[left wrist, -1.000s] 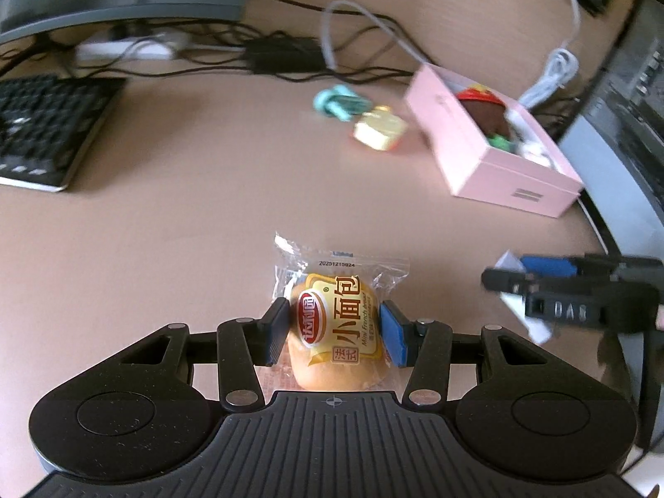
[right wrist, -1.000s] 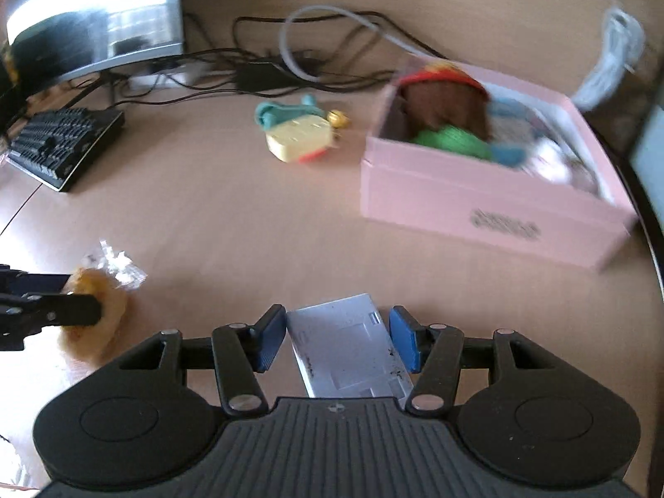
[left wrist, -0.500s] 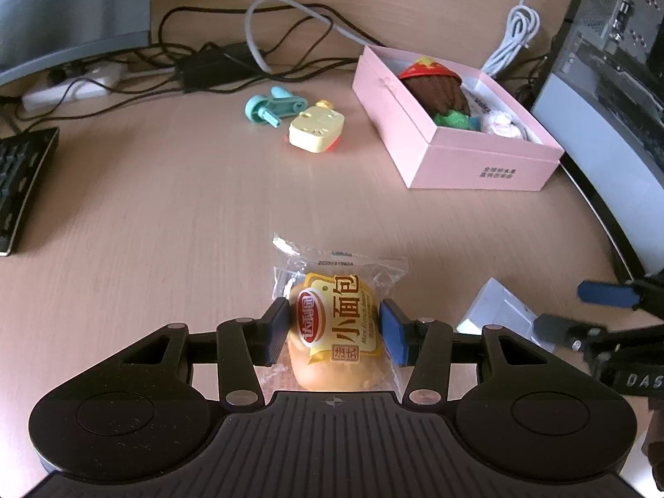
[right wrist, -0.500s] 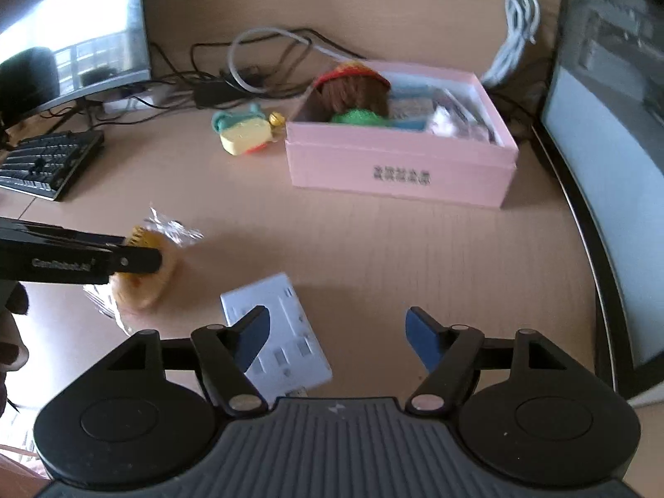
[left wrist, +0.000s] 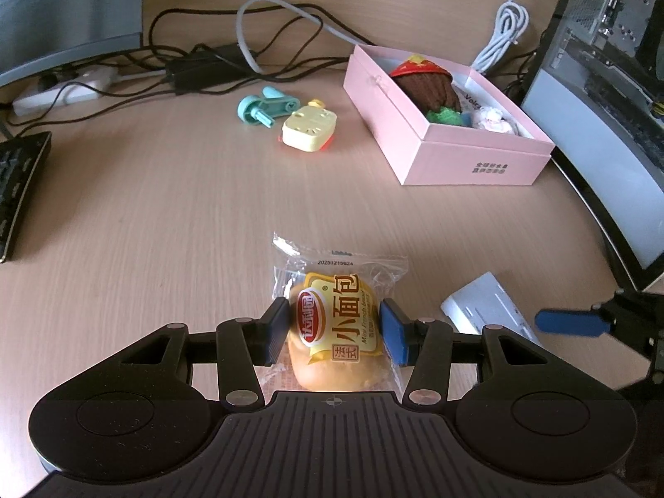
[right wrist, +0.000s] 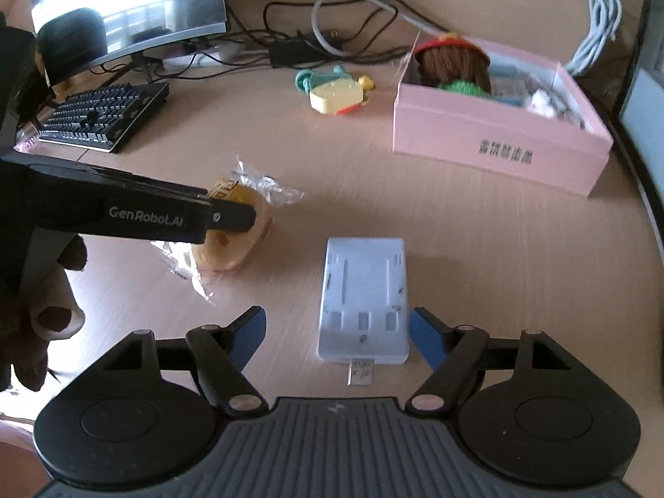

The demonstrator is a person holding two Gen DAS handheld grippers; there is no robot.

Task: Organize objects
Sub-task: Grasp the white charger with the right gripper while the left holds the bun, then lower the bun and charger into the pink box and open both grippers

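My left gripper (left wrist: 334,334) is shut on a wrapped mini bread roll (left wrist: 337,323) in a clear yellow-printed packet, low over the wooden desk. The roll also shows in the right wrist view (right wrist: 232,228) with the left gripper's finger across it. My right gripper (right wrist: 337,334) is open, its blue pads on either side of a white flat USB device (right wrist: 364,294) lying on the desk, not touching it. That device shows in the left wrist view (left wrist: 487,309). A pink open box (left wrist: 448,124) holding a brown knitted toy and other items stands at the far right.
A yellow toy (left wrist: 309,126) and a teal toy (left wrist: 259,106) lie left of the box. A black keyboard (right wrist: 99,118), a monitor (right wrist: 124,8) and tangled cables (left wrist: 232,62) line the back. A computer case (left wrist: 614,95) stands at the right edge.
My right gripper let go of the white device, opened and drew back; the device now lies on the desk between its pads. My left gripper kept hold of the roll and turned towards the box.
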